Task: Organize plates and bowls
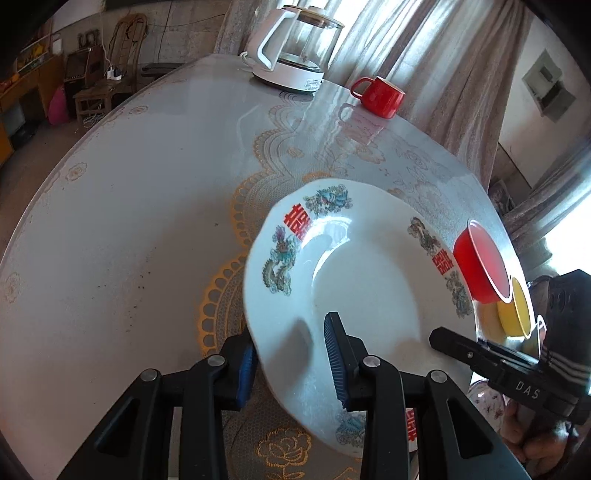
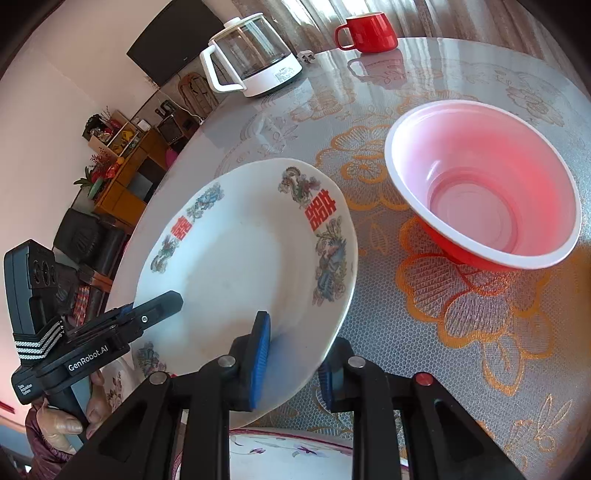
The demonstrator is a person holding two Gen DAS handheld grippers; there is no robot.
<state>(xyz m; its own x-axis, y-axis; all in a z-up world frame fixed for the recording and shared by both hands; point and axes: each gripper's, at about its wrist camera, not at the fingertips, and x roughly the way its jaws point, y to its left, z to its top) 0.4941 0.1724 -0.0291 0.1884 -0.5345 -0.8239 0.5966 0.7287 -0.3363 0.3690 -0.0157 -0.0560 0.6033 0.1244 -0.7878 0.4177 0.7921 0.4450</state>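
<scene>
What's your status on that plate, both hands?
Left gripper and right gripper both straddle the dragon plate's rim, plate tilted above the table. Red bowl on the table beside it. A floral dish below.

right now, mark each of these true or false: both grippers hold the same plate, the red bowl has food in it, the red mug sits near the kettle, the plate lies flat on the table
1. Both grippers hold the same plate. True: the left gripper and the right gripper each straddle the rim of the white plate.
2. The red bowl has food in it. False: it is empty.
3. The red mug sits near the kettle. True.
4. The plate lies flat on the table. False: it is tilted, held up by its rim.
</scene>
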